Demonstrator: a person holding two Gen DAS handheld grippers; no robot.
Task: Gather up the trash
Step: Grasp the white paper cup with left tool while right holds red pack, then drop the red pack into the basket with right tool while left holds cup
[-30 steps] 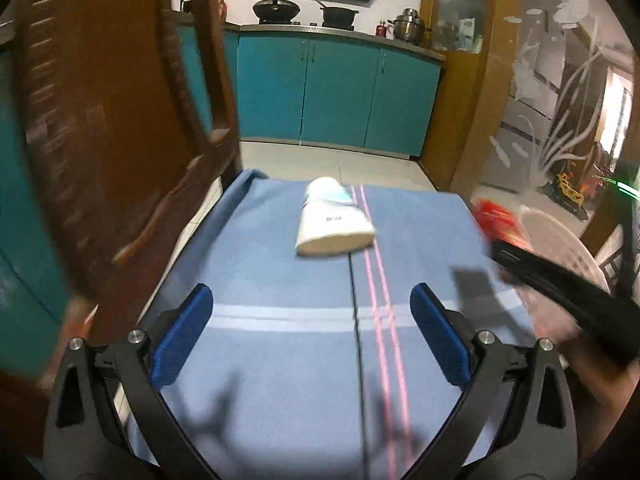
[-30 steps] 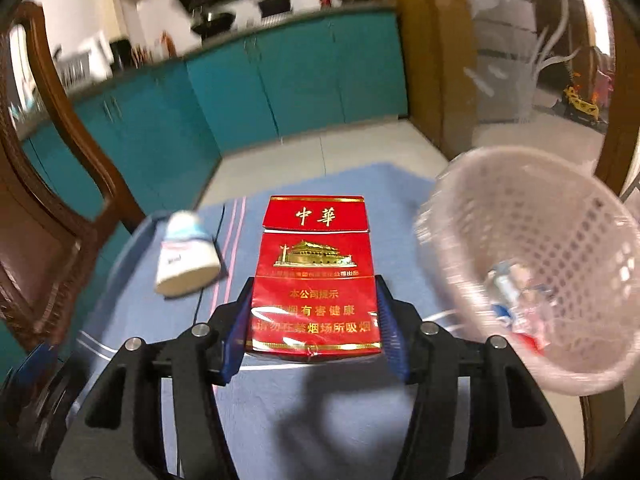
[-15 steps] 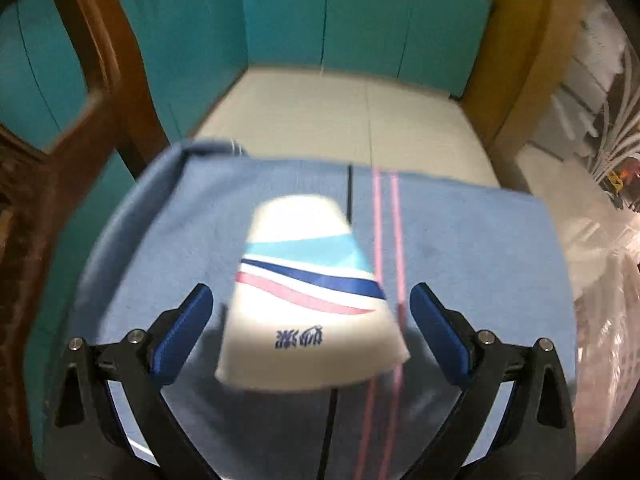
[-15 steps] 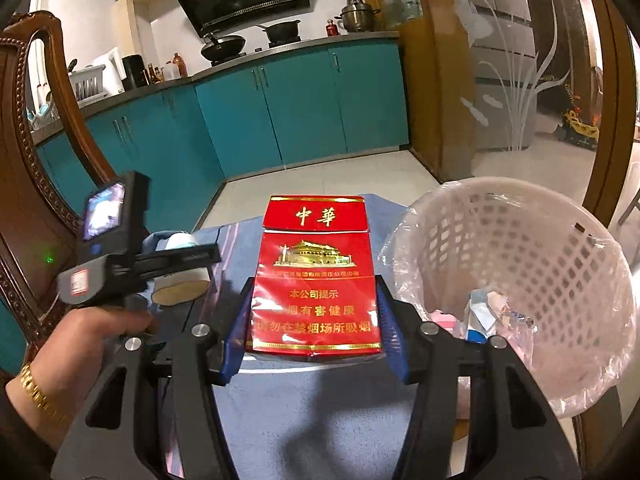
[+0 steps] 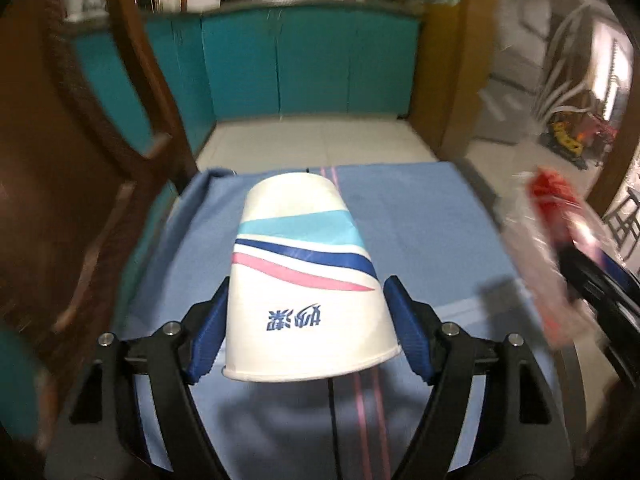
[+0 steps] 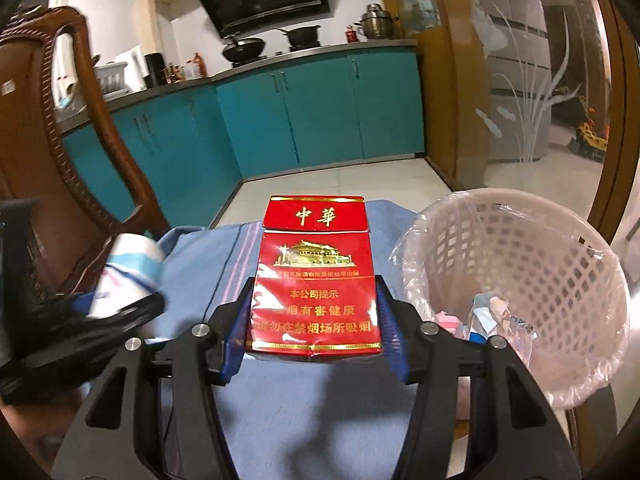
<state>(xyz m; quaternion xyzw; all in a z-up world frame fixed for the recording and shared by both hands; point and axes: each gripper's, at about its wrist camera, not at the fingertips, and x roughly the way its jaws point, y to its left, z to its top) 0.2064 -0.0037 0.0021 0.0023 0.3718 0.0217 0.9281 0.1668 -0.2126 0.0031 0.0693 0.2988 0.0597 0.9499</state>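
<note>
A white paper cup (image 5: 304,280) with blue and pink stripes lies on its side on the blue tablecloth (image 5: 420,220). My left gripper (image 5: 308,336) has its jaws closing around the wide rim end, and both blue pads touch the cup's sides. The right wrist view shows the same cup (image 6: 132,268) at the left, between the left gripper's fingers (image 6: 120,316). My right gripper (image 6: 316,332) is shut on a red cigarette pack (image 6: 316,276), held upright above the cloth just left of the white basket (image 6: 520,240). That pack (image 5: 548,200) is a red blur at the left view's right edge.
The white mesh basket, lined with a clear bag, holds several wrappers (image 6: 492,316) and stands at the table's right end. A carved wooden chair (image 6: 60,160) is at the table's left side. Teal kitchen cabinets (image 6: 320,112) and tiled floor lie beyond the far edge.
The left gripper came forward from well short of the cup to around it, and its jaws narrowed onto the cup's sides. The right gripper kept its hold on the pack and shifted slightly.
</note>
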